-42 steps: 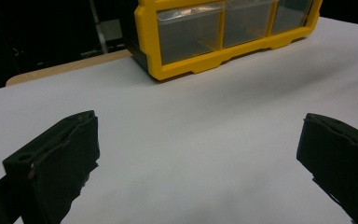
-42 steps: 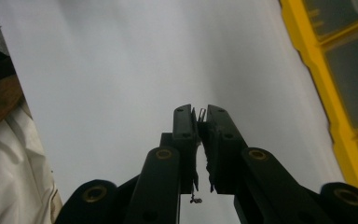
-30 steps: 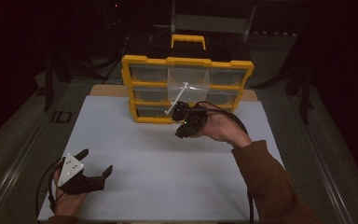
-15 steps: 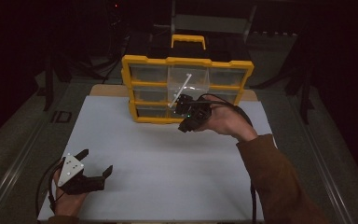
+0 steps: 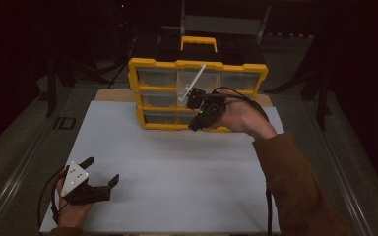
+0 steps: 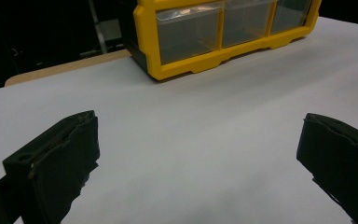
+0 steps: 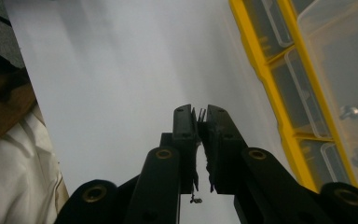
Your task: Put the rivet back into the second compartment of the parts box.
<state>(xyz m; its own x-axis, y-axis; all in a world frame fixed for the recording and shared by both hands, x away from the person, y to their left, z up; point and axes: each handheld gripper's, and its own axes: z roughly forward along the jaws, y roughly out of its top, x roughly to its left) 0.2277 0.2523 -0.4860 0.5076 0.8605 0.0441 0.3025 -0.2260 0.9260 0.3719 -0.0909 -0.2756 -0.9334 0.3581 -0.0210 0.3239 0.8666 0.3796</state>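
A yellow organiser box [image 5: 150,65] with clear drawers stands upright at the far side of the white board [image 5: 177,167]. My right gripper [image 5: 191,94] hangs in front of its middle row, pointing left along the box front. Its jaws [image 7: 198,113] are nearly together, with something thin pinched at the tips. From those tips a thin pale strip [image 5: 194,82] slants up across the box; I cannot tell what it is. A clear drawer [image 7: 345,51] with screws inside shows close beside this gripper. My left gripper [image 5: 102,169] rests open near the front left corner, nothing between its jaws [image 6: 198,121].
The box [image 6: 149,46] has a yellow carry handle [image 5: 199,42] on top and sits partly on a wooden edge [image 5: 113,94]. A brown sleeve [image 5: 295,187] reaches in from the lower right. Dark stands and rails surround the table.
My right gripper has risen along the box front from the bottom row to the middle row, and the pale strip rose with it. The left gripper has stayed put.
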